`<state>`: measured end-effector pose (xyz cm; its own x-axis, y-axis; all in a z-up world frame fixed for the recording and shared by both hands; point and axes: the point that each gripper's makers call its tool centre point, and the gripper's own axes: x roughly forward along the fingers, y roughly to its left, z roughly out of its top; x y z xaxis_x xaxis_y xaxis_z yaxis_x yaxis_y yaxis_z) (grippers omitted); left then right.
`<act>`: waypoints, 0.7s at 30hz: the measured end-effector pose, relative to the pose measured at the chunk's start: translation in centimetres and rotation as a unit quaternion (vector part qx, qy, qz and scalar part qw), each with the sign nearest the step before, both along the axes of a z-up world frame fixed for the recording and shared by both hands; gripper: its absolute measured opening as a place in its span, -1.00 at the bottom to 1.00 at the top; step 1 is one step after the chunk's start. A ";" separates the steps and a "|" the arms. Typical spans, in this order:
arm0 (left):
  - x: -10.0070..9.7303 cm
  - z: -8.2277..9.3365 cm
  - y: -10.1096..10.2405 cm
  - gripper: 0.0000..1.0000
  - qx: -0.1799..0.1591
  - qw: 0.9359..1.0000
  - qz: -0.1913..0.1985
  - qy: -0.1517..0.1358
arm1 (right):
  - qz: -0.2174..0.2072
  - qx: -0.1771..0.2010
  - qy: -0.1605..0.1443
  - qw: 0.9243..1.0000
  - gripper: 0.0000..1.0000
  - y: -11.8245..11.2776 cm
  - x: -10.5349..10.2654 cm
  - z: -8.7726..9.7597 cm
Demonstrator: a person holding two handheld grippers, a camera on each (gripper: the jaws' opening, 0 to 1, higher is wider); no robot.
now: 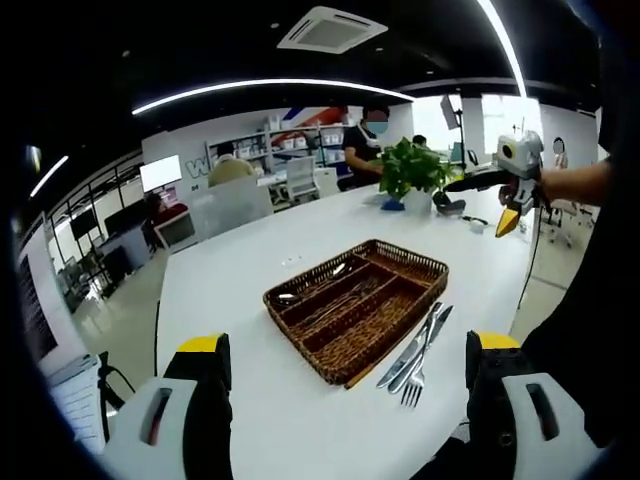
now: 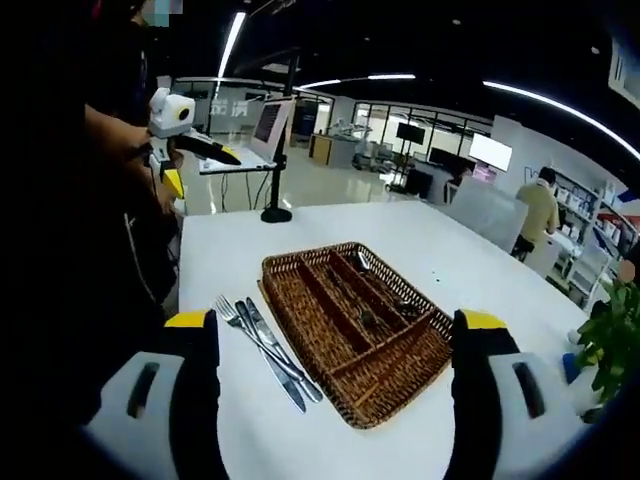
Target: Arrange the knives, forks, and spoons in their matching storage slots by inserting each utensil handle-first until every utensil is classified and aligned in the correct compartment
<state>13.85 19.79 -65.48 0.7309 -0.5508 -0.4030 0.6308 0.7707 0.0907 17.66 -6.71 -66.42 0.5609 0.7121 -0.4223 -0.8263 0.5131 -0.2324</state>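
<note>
Both claws hang wide apart and empty above the near edge of the white worktop (image 2: 420, 250), so nothing is in hand yet. In the left gripper view the left claw (image 1: 350, 375) has its yellow-tipped jaws spread, and the loose utensils (image 1: 417, 352) lie just ahead of it, closer to its right jaw; in the right gripper view the right claw (image 2: 335, 350) is just as open, and the same bundle (image 2: 268, 350) sits ahead toward its left jaw. The bundle lies between the two claws, with neither plainly the nearer, though I'd judge the pick needs only a short reach down and forward from either side. The pieces are slim and silver, a fork with its tines toward the person and what look like two knives, lying side by side and touching, their long axis running away from the person along the basket's side. Just beside them sits the wicker tray (image 1: 430, 268), brown and woven, split into long compartments parallel to the utensils, with a few silver pieces already inside; which kind lies in which slot I cannot tell. Farther back stands a potted plant (image 1: 412, 170).
</note>
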 end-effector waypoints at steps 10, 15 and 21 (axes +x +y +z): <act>-0.9 -0.2 1.6 0.99 -0.007 1.000 0.009 0.004 | 0.040 -0.017 0.009 0.999 0.91 3.4 -0.2 -1.3; -1.2 -0.7 2.0 0.99 -0.008 1.000 0.011 0.012 | 0.059 -0.026 0.009 0.998 0.85 4.9 -0.4 -1.9; -1.0 -0.6 2.1 0.99 -0.009 1.000 0.011 0.011 | 0.091 -0.036 0.013 0.995 0.80 6.2 -0.8 -3.1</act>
